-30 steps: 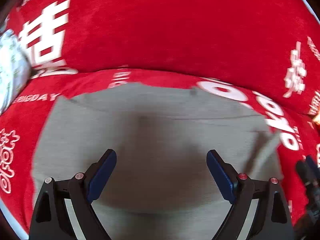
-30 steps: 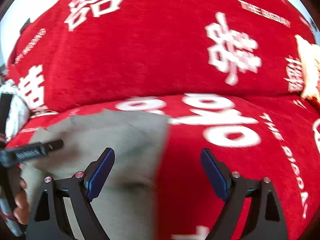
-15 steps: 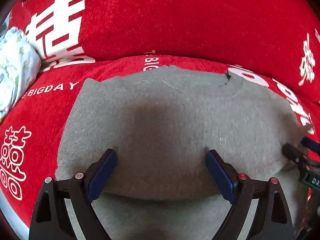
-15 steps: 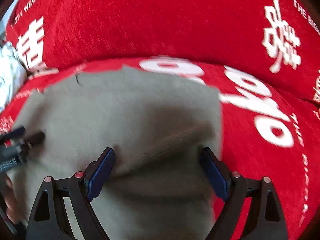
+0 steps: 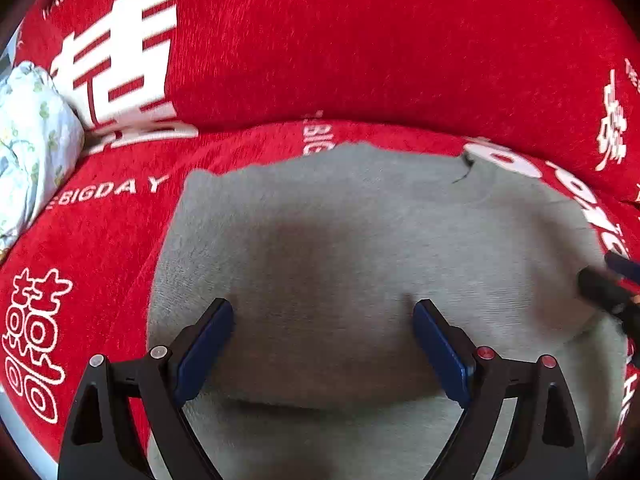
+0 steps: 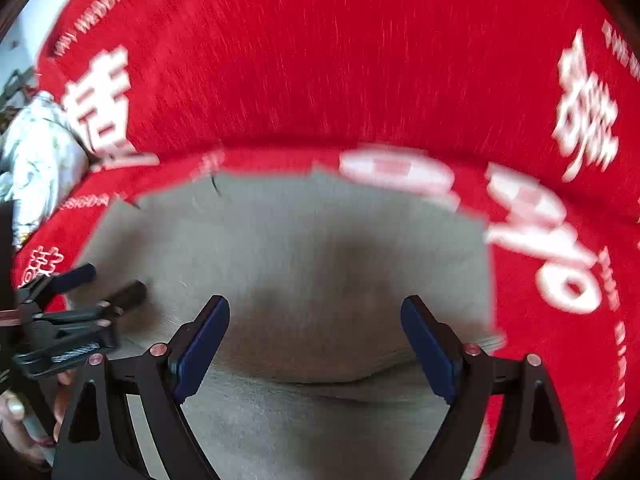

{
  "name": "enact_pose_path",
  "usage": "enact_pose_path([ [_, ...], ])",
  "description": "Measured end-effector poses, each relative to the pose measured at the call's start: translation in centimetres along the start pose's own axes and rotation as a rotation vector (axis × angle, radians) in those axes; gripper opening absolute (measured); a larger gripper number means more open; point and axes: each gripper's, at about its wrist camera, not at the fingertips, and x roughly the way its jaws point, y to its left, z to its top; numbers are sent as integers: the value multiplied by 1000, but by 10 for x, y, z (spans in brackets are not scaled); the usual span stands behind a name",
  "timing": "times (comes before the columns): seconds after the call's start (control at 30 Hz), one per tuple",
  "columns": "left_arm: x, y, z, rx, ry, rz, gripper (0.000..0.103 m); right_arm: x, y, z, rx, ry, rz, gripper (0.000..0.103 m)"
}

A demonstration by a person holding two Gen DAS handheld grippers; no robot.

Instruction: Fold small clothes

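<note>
2 spread grippers (image 5: 322,344) (image 6: 314,340) over grey sweater (image 5: 360,240)

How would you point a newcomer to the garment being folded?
Start at the red sofa cover with white lettering. Flat on its seat lies the grey top. It is plain, unlike the floral white fabric at the far left.

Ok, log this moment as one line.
left gripper: open, over sweater | right gripper: open, over sweater | sweater: flat on red cover, nothing gripped
</note>
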Motion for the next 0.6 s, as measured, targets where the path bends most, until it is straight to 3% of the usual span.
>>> enact_pose_path([
  [0.07, 7, 4, 3, -4, 3, -14, 93, 29, -7, -3, 39, 76, -89, 90],
  [0.13, 15, 4, 13, -9, 17, -15, 98, 35, -8, -1, 16, 11, -128, 92],
  [0.23, 17, 1, 19, -4, 37, -8, 98, 39, -3, 6, 32, 38, -172, 92],
  [0.37, 1, 1, 6, 4, 14, -48, 98, 23, 8, -12, 18, 24, -145, 93],
  [0.47, -7, -4, -12, 35, -14, -22, 98, 10, 13, -36, -19, -38, -177, 93],
  [0.6, -29, -3, -37, 26, -25, -49, 98, -21, 10, -61, 64, -89, -131, 93],
])
